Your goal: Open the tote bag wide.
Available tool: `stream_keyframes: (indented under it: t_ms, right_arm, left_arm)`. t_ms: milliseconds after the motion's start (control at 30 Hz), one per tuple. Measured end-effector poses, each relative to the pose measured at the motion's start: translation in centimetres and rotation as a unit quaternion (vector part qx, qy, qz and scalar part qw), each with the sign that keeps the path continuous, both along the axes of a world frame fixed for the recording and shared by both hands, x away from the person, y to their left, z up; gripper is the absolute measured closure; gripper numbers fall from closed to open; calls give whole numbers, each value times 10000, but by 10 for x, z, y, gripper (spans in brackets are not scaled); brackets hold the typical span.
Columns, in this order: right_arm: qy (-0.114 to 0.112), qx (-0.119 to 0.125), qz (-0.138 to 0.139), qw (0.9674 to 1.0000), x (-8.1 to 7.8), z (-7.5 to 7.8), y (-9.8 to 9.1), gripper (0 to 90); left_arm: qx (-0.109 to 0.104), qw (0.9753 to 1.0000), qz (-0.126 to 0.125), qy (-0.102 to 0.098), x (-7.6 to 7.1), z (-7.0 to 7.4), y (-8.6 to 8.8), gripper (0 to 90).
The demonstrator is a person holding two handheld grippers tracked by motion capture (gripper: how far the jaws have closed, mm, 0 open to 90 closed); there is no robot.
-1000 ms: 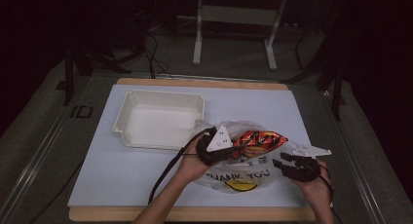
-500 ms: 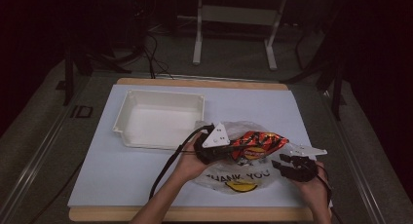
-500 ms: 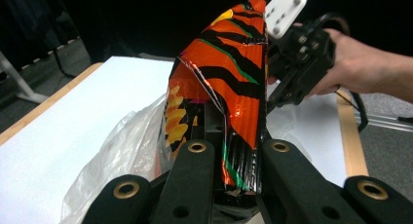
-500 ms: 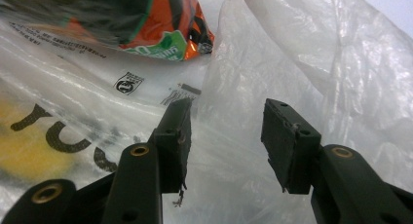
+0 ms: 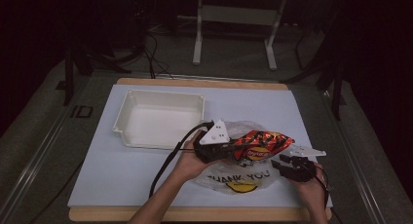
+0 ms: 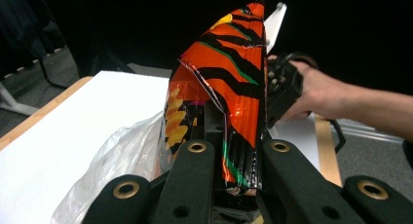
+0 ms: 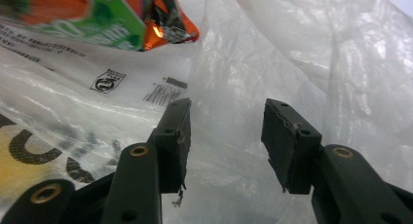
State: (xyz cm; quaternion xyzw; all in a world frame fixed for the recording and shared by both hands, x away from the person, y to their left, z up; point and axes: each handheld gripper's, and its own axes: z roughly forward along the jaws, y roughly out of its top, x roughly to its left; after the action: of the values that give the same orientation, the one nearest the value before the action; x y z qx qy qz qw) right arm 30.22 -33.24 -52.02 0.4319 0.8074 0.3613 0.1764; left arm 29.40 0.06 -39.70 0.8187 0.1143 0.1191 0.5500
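An orange, black-striped chip bag (image 5: 259, 143) hangs just above a clear plastic "THANK YOU" bag (image 5: 237, 179) on the white table mat. My left gripper (image 5: 233, 149) is shut on the chip bag's left end; in the left gripper view the chip bag (image 6: 229, 83) rises upright from between the jaws of the left gripper (image 6: 238, 158). My right gripper (image 5: 278, 164) sits at the plastic bag's right edge. In the right gripper view the right gripper (image 7: 226, 136) stands open, nothing pinched, with the plastic bag (image 7: 302, 53) just beyond its jaws and the chip bag (image 7: 102, 14) up left.
An empty white tray (image 5: 127, 113) sits on the mat (image 5: 107, 170) to the left and behind the bags. The table's wooden edge (image 5: 195, 214) runs along the front. The other hand (image 6: 321, 90) shows past the chip bag in the left gripper view.
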Motion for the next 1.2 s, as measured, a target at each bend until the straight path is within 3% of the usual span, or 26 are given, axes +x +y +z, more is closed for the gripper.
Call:
stream_keyframes:
  t_ms: [633,1000,1200]
  right_arm:
    - [-65,132,-139,9998,-3,-7,-4,531]
    - [-353,306,-7,9989,-13,8,-3,516]
    - [-359,337,-34,9988,-14,6,-5,514]
  left_arm:
    - [-528,9978,-318,225,-3,24,-2,875]
    - [-619,9969,-422,237,-1,33,-14,879]
    - [-643,9966,-479,208,-1,39,-16,880]
